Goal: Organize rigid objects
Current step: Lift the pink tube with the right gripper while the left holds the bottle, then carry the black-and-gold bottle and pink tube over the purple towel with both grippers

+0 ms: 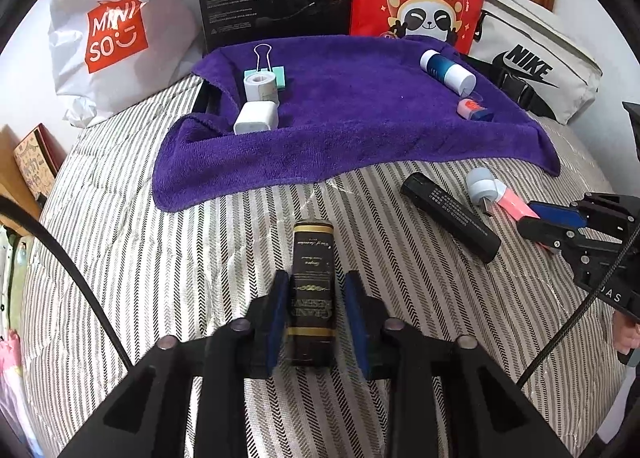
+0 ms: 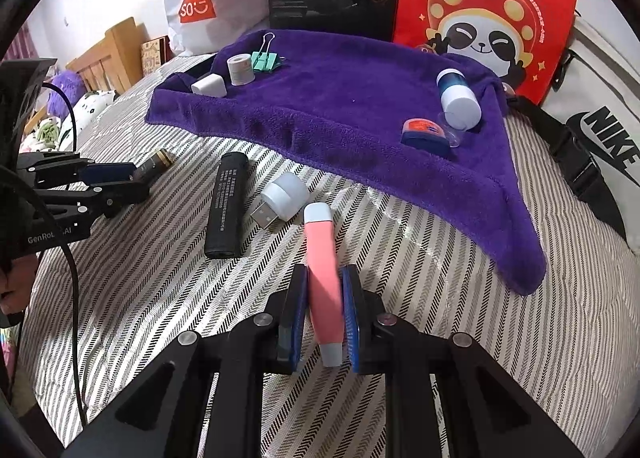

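Left gripper (image 1: 313,314): clenched on a dark bottle-shaped item with gold lettering (image 1: 313,290), lying lengthwise between the blue pads at lower centre of the left wrist view, its far end jutting past the fingertips over the striped bed cover (image 1: 160,258); whether it rests on the cover or is lifted cannot be told. Right gripper (image 2: 325,312): clenched on a pink stick with pale grey caps (image 2: 323,270), lower centre of the right wrist view, one cap beyond the fingertips, the other between the pads near the camera. Black cylinder with small print (image 2: 226,206): on the bed cover, left of the pink stick, text too small to read. White USB plug lamp (image 2: 280,198): between the cylinder and the stick, apart from both. Purple towel (image 1: 340,130), upper centre, carrying at its left a white charger block (image 1: 256,117), a tape roll (image 1: 261,86) and a mint binder clip (image 1: 268,62), the clip partly hidden by the roll; at its right a blue-and-white tube (image 1: 448,68) and a small orange-and-blue item (image 1: 474,109), hard to make out. Background bags and box cut off by the top edge.
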`<action>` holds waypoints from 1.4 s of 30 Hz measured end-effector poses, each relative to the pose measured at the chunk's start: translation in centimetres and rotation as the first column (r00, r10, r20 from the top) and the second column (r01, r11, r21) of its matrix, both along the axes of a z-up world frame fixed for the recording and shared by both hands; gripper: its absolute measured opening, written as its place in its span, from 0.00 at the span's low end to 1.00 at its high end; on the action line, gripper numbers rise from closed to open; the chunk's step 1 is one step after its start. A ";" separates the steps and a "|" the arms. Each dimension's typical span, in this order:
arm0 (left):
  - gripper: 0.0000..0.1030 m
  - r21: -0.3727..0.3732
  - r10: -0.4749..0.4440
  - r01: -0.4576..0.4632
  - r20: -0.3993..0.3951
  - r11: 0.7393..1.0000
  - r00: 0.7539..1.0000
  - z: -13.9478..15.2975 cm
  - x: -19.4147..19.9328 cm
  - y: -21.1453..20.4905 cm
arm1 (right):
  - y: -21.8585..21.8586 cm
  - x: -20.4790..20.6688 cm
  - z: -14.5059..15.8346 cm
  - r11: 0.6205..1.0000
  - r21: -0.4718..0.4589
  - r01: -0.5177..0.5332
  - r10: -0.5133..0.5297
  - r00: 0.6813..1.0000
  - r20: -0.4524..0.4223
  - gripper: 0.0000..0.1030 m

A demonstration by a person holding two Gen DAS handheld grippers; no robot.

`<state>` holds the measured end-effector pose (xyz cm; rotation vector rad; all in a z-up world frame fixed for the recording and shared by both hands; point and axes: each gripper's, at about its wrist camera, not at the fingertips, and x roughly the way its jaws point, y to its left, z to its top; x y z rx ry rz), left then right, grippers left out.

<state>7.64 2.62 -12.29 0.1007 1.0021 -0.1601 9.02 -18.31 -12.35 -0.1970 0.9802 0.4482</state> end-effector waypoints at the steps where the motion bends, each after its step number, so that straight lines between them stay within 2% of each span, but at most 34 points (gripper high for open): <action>1: 0.22 0.008 -0.004 0.004 0.002 1.000 1.000 0.0 -0.1 -0.1 | 0.0 0.0 0.0 1.000 0.002 0.002 -0.002 1.000 -0.003 0.17; 9: 0.22 0.029 -0.013 0.013 -0.004 0.999 1.000 0.1 0.0 -0.3 | 0.1 0.1 0.0 1.000 0.000 0.014 -0.014 1.000 -0.007 0.17; 16: 0.22 0.006 0.008 -0.008 -0.016 1.000 1.000 0.3 0.1 0.1 | -0.8 0.4 0.2 0.998 0.043 0.056 -0.054 0.997 -0.049 0.17; 18: 0.22 -0.003 0.009 -0.009 -0.012 1.000 1.000 0.5 0.0 0.2 | -1.3 0.2 0.8 0.997 0.044 0.066 -0.064 0.997 -0.037 0.17; 24: 0.22 -0.024 0.016 -0.016 0.004 1.000 1.000 2.0 0.2 0.6 | -2.8 0.5 2.7 0.992 0.081 0.093 -0.092 0.996 -0.022 0.16; 35: 0.22 -0.057 0.015 -0.013 0.048 0.998 0.999 5.2 1.5 1.2 | -3.5 2.3 4.8 0.990 0.080 0.118 -0.119 0.993 0.012 0.16; 42: 0.22 -0.082 0.013 -0.008 0.061 0.997 0.998 6.0 3.3 1.3 | -4.0 4.2 5.6 0.983 0.100 0.155 -0.158 0.987 0.019 0.17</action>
